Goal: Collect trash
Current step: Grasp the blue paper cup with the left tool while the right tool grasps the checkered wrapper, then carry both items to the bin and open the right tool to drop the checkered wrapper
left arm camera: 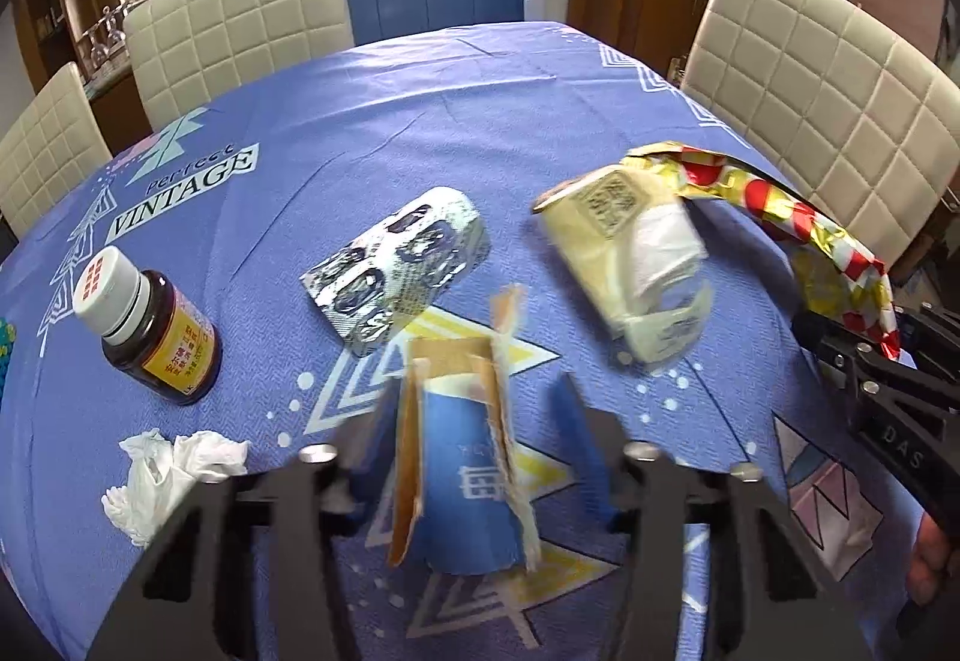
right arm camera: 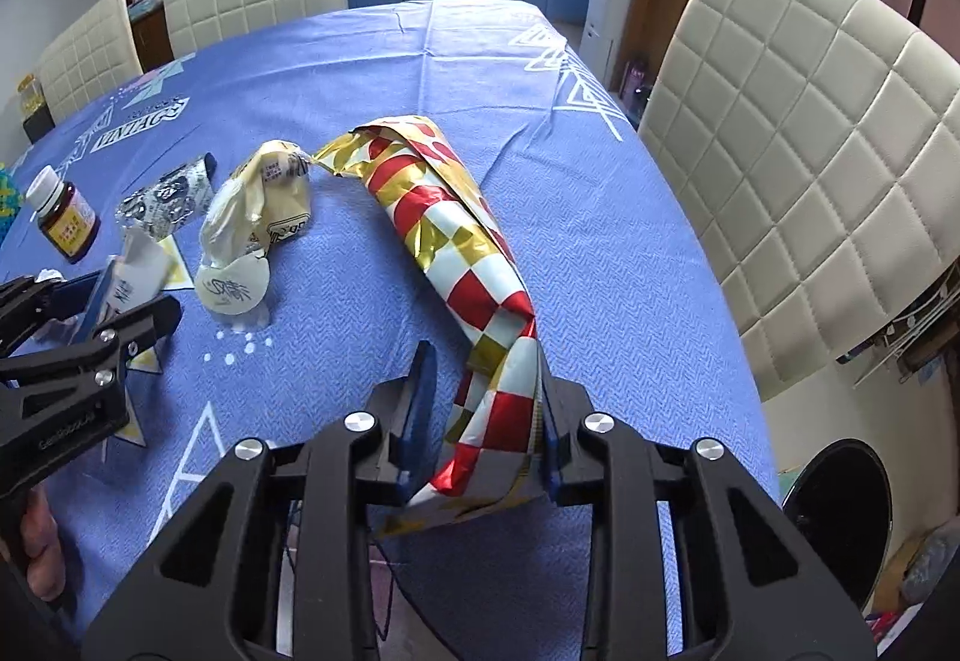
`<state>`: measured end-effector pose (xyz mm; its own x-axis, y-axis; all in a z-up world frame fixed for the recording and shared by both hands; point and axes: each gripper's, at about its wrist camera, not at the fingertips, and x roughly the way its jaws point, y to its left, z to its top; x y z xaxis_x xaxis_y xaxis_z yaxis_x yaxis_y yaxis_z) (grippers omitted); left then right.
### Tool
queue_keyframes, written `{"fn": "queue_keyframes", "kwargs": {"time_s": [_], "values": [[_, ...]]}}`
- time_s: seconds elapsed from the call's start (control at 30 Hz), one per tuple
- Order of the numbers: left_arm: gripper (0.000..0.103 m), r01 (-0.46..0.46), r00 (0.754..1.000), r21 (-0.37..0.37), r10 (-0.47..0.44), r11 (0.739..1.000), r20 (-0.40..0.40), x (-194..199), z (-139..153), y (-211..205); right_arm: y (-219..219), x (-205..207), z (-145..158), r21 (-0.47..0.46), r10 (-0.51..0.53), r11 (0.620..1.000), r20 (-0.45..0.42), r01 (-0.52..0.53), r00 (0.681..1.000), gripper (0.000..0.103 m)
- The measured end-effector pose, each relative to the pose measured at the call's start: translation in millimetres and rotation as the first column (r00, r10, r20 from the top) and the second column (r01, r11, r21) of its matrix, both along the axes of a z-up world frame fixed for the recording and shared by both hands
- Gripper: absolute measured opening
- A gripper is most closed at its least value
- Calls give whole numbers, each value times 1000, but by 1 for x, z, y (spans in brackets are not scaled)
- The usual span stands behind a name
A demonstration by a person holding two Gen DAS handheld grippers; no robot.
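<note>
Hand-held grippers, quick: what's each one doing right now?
Left hand-held gripper: closed on the torn blue cardboard box.
Right hand-held gripper: closed on the red, gold and white checkered wrapper.

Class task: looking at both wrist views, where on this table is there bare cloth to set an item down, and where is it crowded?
Free: the far tablecloth beyond the blister pack and cream wrapper, toward the chairs; also the cloth between the checkered wrapper and the right-hand chair. Crowded: the near-left stretch, with brown bottle, tissue and torn blue box.
</note>
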<state>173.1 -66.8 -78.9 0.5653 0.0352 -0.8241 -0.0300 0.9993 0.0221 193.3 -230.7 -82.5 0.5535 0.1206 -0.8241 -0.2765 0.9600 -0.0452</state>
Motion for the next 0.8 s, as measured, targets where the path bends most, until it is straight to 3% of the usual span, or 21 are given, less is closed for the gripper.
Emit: {"fn": "queue_keyframes", "kwargs": {"time_s": [0.47,0.8], "values": [[33,36,999,13,-36,999,38,-32,24,-20,-21,-34,31,7,-42,999,82,42,996,26],[33,100,992,25,-102,995,74,-63,43,-57,-56,-79,53,22,-84,996,136,81,987,26]]}}
